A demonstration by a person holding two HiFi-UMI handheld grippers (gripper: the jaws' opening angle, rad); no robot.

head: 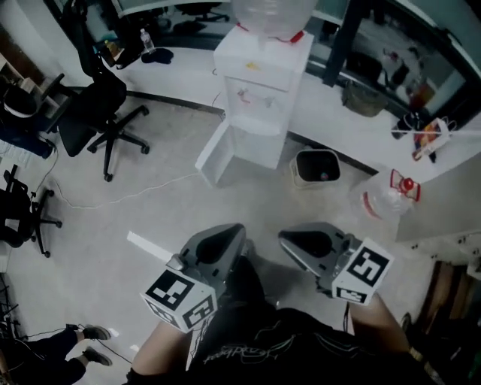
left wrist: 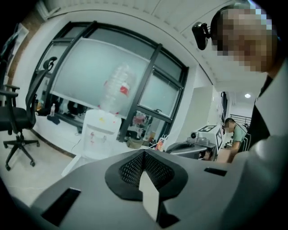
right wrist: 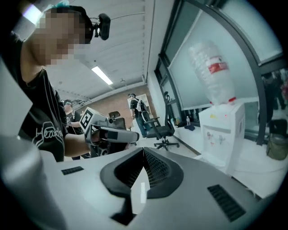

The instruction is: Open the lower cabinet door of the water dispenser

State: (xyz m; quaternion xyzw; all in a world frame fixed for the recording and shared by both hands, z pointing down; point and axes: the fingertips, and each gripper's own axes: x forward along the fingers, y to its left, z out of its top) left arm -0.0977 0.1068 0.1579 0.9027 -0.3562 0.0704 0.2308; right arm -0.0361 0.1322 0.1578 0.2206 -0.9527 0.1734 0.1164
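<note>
The white water dispenser (head: 263,75) stands by the far wall with an upturned clear bottle (head: 274,15) on top. Its lower cabinet door (head: 214,154) hangs swung out to the left, and the cabinet inside shows white. The dispenser also appears far off in the left gripper view (left wrist: 101,132) and in the right gripper view (right wrist: 222,134). Both grippers are held close to my body, well short of the dispenser. My left gripper (head: 214,248) (left wrist: 145,152) is shut with nothing in it. My right gripper (head: 301,241) (right wrist: 144,150) is also shut and holds nothing.
A black office chair (head: 101,113) stands left of the dispenser, another chair (head: 19,210) at the left edge. A waste bin (head: 316,167) sits right of the dispenser, and a spare water bottle (head: 387,199) lies further right. A white cable (head: 128,197) crosses the floor. Another person's feet (head: 94,334) show lower left.
</note>
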